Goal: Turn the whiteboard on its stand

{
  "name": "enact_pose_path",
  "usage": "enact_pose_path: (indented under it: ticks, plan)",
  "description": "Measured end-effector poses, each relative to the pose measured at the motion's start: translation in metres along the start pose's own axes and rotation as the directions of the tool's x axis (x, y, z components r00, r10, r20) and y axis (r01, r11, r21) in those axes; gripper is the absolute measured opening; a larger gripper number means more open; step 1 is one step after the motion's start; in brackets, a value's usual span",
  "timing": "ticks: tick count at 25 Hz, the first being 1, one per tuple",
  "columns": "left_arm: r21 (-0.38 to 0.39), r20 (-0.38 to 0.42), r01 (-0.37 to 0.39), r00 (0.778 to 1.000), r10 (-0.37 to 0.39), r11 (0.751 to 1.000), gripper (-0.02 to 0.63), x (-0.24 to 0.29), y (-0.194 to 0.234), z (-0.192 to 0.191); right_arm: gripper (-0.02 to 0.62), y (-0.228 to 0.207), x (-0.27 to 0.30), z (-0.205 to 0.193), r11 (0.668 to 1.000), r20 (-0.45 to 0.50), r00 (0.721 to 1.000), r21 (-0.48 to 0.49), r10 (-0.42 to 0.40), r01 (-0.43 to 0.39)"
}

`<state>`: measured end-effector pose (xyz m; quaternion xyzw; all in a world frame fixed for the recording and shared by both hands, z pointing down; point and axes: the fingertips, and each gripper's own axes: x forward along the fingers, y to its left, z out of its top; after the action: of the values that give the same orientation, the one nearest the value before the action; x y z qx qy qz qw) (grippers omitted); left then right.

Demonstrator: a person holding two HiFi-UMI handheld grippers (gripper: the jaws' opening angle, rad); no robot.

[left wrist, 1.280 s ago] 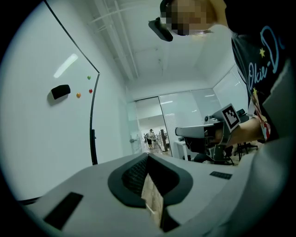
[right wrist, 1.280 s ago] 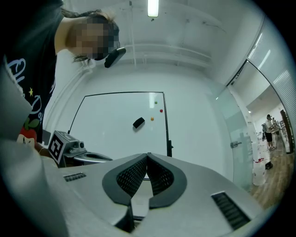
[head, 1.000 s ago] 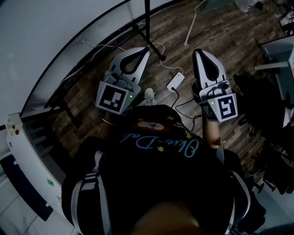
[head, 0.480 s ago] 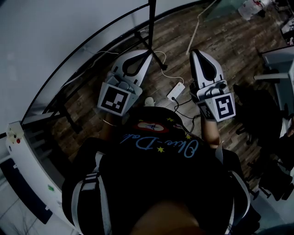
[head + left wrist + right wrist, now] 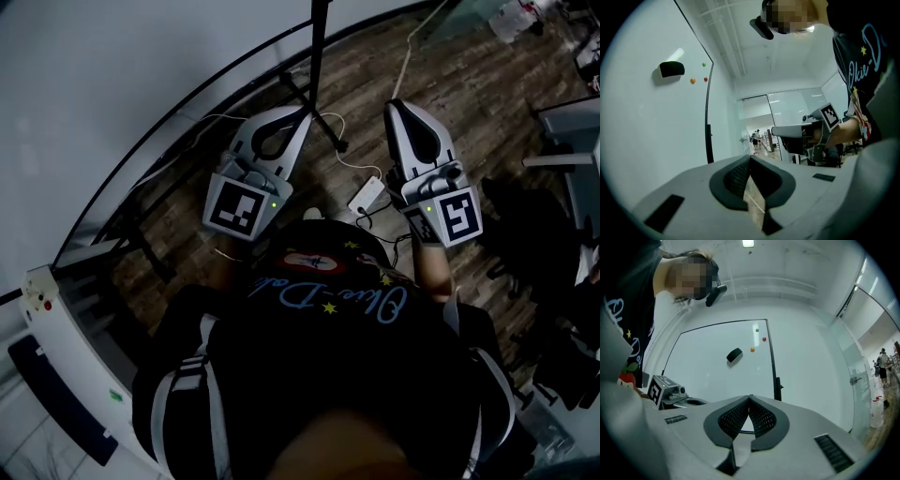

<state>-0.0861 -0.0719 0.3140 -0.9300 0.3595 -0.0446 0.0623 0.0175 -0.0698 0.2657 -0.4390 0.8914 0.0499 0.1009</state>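
The whiteboard (image 5: 112,84) fills the upper left of the head view, its dark frame edge curving down to the left. Its black stand post (image 5: 319,47) rises just beyond my left gripper (image 5: 304,110). That gripper is shut and empty, a short way off the board's edge. My right gripper (image 5: 396,105) is also shut with nothing in it, held beside the left one over the wooden floor. The right gripper view faces the whiteboard (image 5: 717,366), with a black eraser (image 5: 734,355) and small coloured magnets (image 5: 752,349) on it. In the left gripper view the whiteboard (image 5: 656,122) stands on the left.
A white power strip (image 5: 367,195) and cables lie on the floor between the grippers. The stand's dark feet (image 5: 141,239) spread under the board. A desk and dark chair (image 5: 553,187) stand at the right. A white frame (image 5: 66,356) sits at lower left. Glass walls and distant people (image 5: 754,139) show beyond.
The head view has drifted so the stand post sits further right. Both grippers stay shut and in about the same place in front of the person.
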Motion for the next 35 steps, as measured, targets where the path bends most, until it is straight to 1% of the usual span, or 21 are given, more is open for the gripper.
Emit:
enact_pose_path:
  ticks: [2,5,7,10,14,18,20,24,32,35]
  plan:
    - [-0.013,0.001,-0.004,1.0,0.004,1.0,0.015,-0.001,0.004,-0.003,0.021,0.005,0.005,0.002,1.0,0.018,1.0,0.022,0.02,-0.02]
    - [-0.039,0.004,-0.012,1.0,0.012,0.999,0.015,-0.004,0.011,-0.007,0.021,0.007,0.007,-0.005,1.0,-0.029,0.999,-0.009,0.023,-0.023]
    - [-0.048,0.0,-0.019,1.0,0.019,0.999,0.015,-0.007,0.015,-0.011,0.021,0.006,0.007,-0.007,1.0,-0.041,0.999,-0.022,0.015,-0.016]
    - [-0.058,-0.003,-0.032,0.999,0.032,0.998,0.015,-0.01,0.021,-0.014,0.021,0.004,0.007,-0.006,1.0,-0.034,0.999,-0.03,0.007,-0.008]
    - [-0.051,0.002,-0.05,0.999,0.05,0.997,0.015,-0.015,0.027,-0.016,0.021,0.002,0.007,-0.004,0.999,-0.022,1.0,-0.049,0.008,-0.009]
    - [-0.034,0.016,-0.064,0.998,0.065,0.997,0.015,-0.02,0.035,-0.016,0.021,-0.005,0.005,-0.003,0.998,0.002,1.0,-0.052,-0.025,0.025]
    - [-0.041,0.022,-0.071,0.997,0.072,0.997,0.015,-0.021,0.04,-0.018,0.021,-0.01,0.003,-0.005,0.998,0.001,0.999,-0.05,-0.047,0.047]
    - [-0.045,0.029,-0.06,0.998,0.061,0.997,0.015,-0.018,0.044,-0.018,0.021,-0.016,-0.002,-0.006,0.995,-0.022,0.997,-0.065,-0.075,0.073]
    - [-0.065,0.034,-0.031,0.999,0.034,0.997,0.015,-0.008,0.042,-0.018,0.021,-0.008,0.0,-0.001,0.995,-0.045,0.997,-0.075,-0.065,0.062]
    - [-0.071,0.032,-0.018,0.999,0.02,0.997,0.015,-0.006,0.037,-0.019,0.021,-0.005,0.002,0.0,0.995,-0.05,0.997,-0.084,-0.05,0.046]
